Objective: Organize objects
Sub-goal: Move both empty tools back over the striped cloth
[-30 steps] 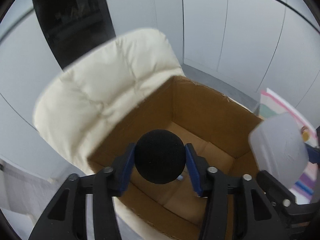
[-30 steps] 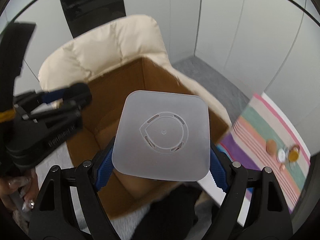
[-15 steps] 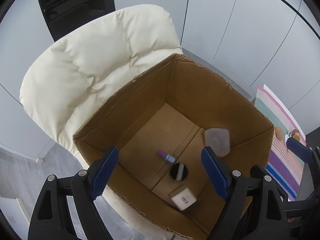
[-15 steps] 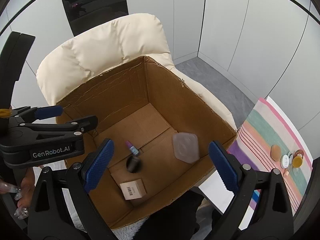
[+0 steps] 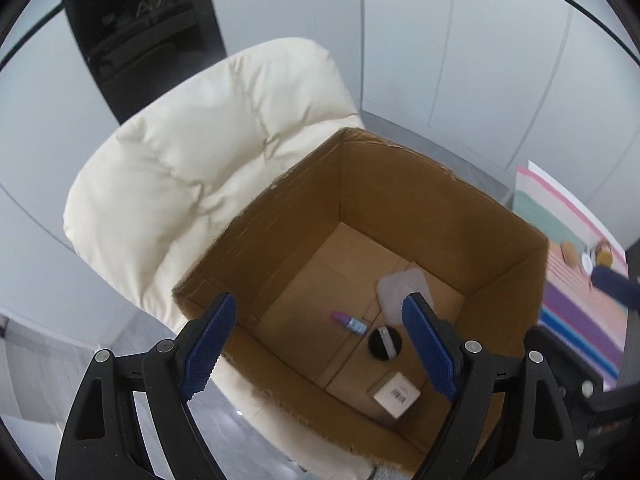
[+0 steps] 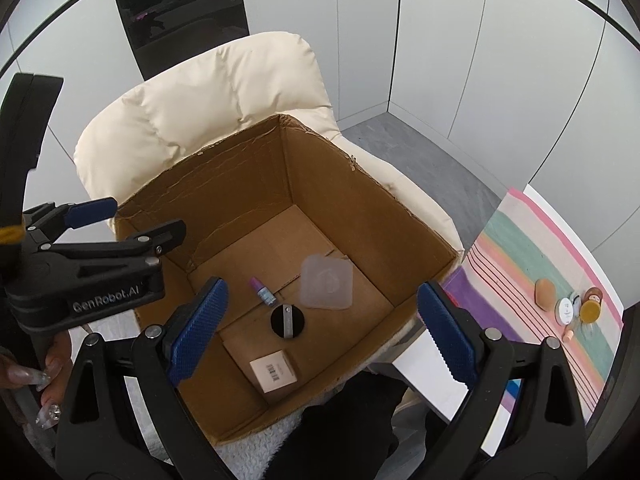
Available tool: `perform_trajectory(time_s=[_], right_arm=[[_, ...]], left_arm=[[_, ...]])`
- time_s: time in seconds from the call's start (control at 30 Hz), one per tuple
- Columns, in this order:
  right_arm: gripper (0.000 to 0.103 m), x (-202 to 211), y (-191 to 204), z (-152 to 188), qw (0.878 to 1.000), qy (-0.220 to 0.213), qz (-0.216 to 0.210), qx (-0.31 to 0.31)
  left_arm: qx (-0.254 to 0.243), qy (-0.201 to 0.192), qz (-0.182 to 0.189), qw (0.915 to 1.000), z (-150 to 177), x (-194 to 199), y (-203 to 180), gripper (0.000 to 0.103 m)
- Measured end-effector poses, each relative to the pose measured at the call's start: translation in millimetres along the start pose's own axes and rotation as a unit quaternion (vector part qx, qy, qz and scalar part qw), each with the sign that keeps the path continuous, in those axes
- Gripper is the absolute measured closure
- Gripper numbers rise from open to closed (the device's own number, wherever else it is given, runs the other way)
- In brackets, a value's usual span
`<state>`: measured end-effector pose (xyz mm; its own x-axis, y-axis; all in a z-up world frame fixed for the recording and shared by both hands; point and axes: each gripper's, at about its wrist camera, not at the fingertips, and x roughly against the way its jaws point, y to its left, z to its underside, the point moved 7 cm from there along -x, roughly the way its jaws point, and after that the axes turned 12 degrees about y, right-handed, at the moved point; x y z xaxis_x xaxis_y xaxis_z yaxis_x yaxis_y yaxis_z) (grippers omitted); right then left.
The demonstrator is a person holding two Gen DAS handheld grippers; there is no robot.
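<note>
Over the box, both fingers gape empty; only right view shows hand.

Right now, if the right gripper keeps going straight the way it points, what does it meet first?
Most likely the floor of the cardboard box, near the frosted plastic lid lying there. The right gripper is open and empty, and nothing stands in between, though depth is hard to judge.

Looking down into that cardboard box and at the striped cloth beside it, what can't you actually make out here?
- Small box: barcode label too small to read, both views.
- Translucent lid: left view, the tongs' blue finger covers its near corner.
- Little items on the striped cloth: too small to identify.
- Chair seat: hidden under the cardboard box.
</note>
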<state>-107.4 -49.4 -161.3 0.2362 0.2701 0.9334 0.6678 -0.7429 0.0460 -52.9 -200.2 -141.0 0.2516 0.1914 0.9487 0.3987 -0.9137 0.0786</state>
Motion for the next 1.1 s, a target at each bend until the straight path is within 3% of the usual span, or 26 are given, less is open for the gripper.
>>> perform_trajectory(time_s=[0.4,0.6,0.87,1.1], right_arm=[[0.006,48,-2,36,1.000,-0.004,0.012,-0.023],[0.006,60,4,78,0.999,0.003,0.009,-0.031],[0.006,53,1,140,0.998,0.032,-0.011,-0.052],[0.006,66,-23,149,0.995,0.014,-0.012,-0.095]], left_arm=[[-0.008,0.015,0.061,0.9980,65,40,-3,0.013],[-0.029,0.030,0.085,0.9955,103,44,-17,0.013],[-0.060,-0.023,0.083,0.9945,107,60,-42,0.013],[-0.073,-0.004,0.111,0.9910,111,49,-60,0.013]])
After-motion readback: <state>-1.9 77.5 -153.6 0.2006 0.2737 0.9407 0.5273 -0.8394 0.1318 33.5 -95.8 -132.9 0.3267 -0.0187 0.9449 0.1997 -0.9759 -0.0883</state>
